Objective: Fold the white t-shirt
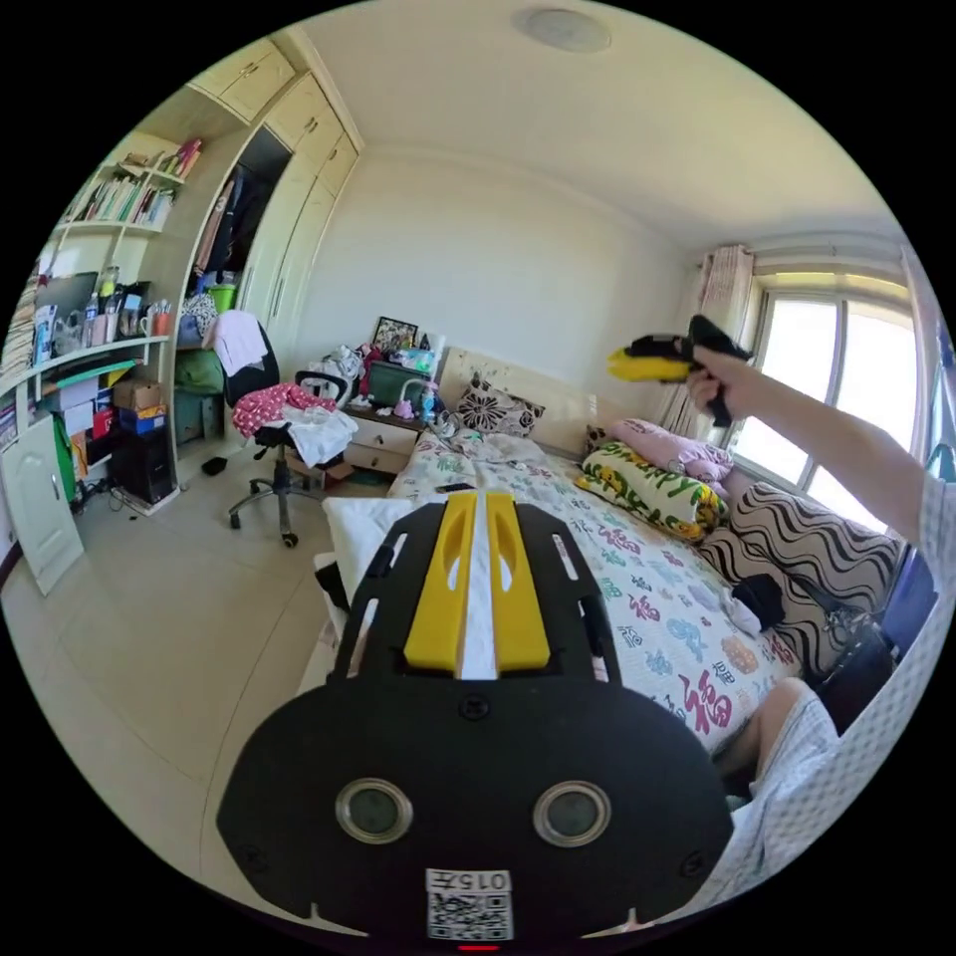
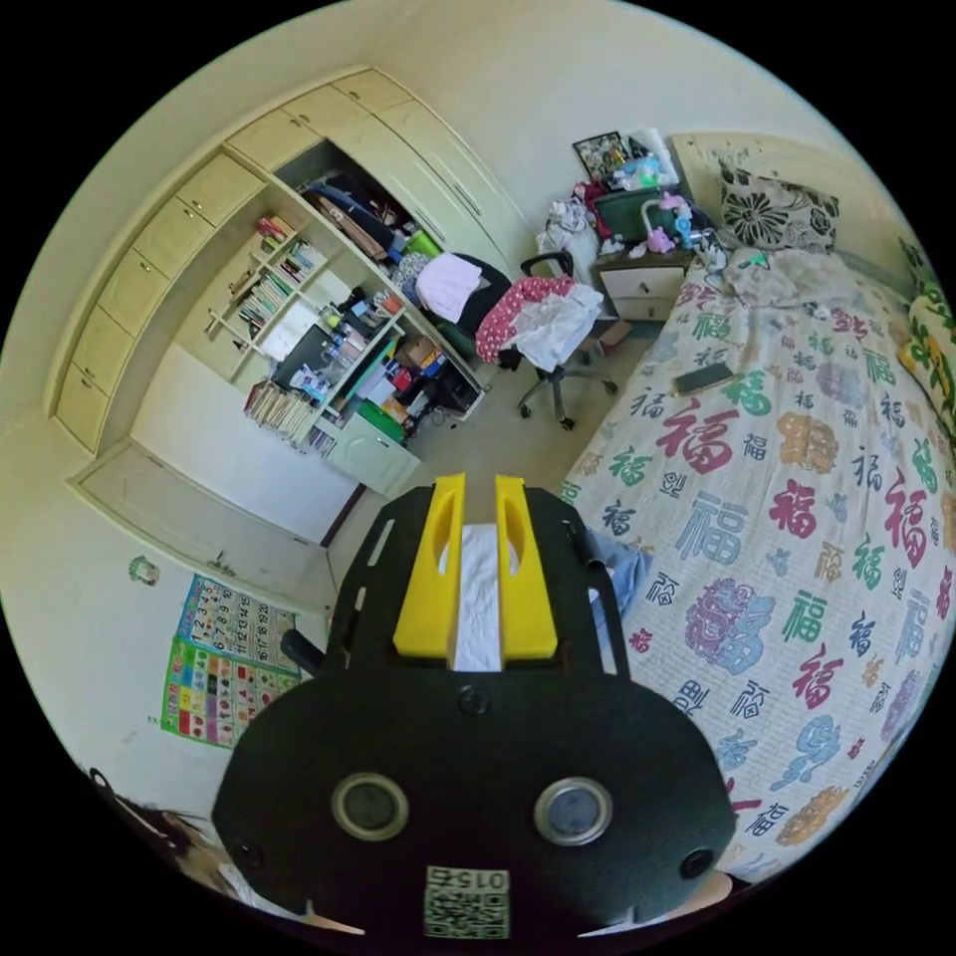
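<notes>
Both grippers are up in the air over the bed [image 2: 797, 518], and each has a strip of white cloth between its yellow jaws. In the left gripper view, the left gripper [image 1: 478, 508] is clenched on the t-shirt [image 1: 479, 597]: the white fabric fills the narrow gap between the jaws, and more of it spreads out just beyond the tips, a pale sheet hanging down toward the bed's near edge. In the right gripper view, the right gripper [image 2: 479, 493] is likewise clamped on a creased white band of the shirt [image 2: 480, 597] running the length of its jaws.

The relation that matters is between the two hands. In the left gripper view the person's other hand [image 1: 719, 376] holds its gripper well above and away toward the window [image 1: 846, 398], arm stretched out. So, as I judge it, the shirt's long axis runs from one grip to the other, slanting upward, with the body of the garment hanging below. The bedspread lies beneath both, with a dark phone [image 2: 703, 378] farther up it.

Neither grip is nearer the bed by much that I can tell; the left seems lower. Laying the shirt flat would likely call for bringing the raised right hand down to level.
</notes>
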A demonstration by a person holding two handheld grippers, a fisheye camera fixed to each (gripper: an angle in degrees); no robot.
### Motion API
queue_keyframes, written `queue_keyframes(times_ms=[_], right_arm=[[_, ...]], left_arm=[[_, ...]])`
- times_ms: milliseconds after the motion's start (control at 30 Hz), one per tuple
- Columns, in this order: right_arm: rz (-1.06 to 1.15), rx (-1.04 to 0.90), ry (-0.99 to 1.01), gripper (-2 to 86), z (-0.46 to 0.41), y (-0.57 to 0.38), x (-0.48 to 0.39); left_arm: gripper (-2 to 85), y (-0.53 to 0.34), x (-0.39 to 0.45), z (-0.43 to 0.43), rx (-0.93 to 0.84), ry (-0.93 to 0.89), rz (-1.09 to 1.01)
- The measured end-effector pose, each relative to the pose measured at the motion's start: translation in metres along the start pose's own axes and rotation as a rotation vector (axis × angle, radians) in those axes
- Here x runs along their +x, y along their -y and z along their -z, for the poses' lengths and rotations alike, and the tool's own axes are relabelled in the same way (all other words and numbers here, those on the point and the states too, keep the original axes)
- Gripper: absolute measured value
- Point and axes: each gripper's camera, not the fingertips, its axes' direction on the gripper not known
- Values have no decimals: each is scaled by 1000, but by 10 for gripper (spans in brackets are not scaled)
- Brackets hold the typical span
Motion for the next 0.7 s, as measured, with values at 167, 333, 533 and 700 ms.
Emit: queue_keyframes(times_ms=[167, 333, 533, 700], right_arm=[[70, 94, -27, 57, 94, -9, -2], [71, 88, -97, 55, 177, -44, 72], [-110, 92, -242, 71, 289, -142, 282], [-450, 51, -577, 82, 391, -267, 464]], left_arm=[[38, -32, 42, -19, -124, -114, 38], [49, -55, 125, -49, -211, -105, -80], [53, -97, 225, -123, -343, -192, -122], [55, -150, 283, -207, -567, -230, -104]])
